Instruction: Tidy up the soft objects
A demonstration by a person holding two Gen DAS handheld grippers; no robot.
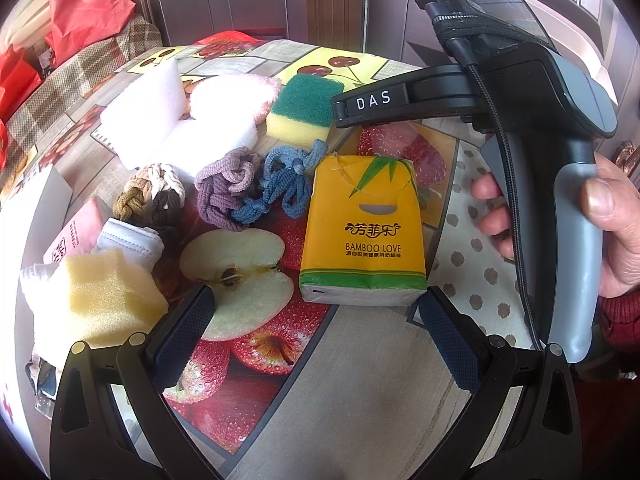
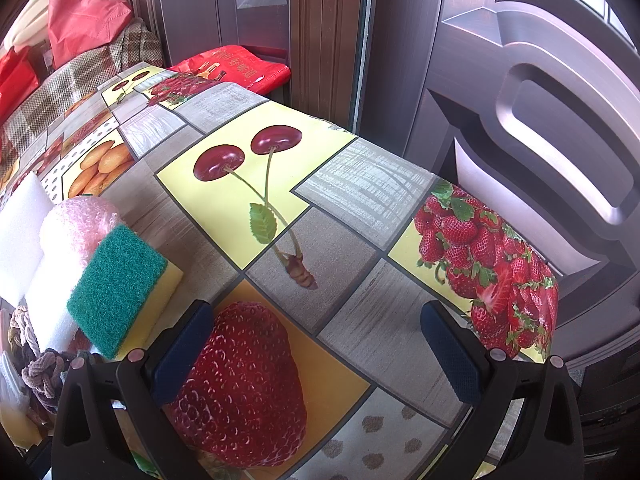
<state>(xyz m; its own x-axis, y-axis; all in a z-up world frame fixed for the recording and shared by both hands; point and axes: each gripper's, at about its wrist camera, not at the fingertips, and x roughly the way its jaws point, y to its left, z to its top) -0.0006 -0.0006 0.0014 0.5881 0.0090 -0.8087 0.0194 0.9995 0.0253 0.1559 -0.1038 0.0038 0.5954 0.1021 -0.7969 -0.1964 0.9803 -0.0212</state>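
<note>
Both sets of fingers stand spread and hold nothing. Seen from the left wrist, the left gripper (image 1: pixel 316 332) hovers low over the counter (image 1: pixel 360 360), its pads framing the near end of the yellow tissue pack (image 1: pixel 362 236), which lies flat just ahead; that line-up suggests the pack is the next thing to be taken. From left to right the soft things sit gathered close: a pale foam block (image 1: pixel 108 292) on a white cloth, braided hair ties (image 1: pixel 150 194), purple and blue hair ties (image 1: pixel 256 184), white foam pieces (image 1: pixel 148 108), then the green-topped sponge (image 1: pixel 304 108). Further right, the right gripper (image 2: pixel 316 352), held in a hand (image 1: pixel 612 232), waits above bare fruit-print cloth, probably free space for sorting.
</note>
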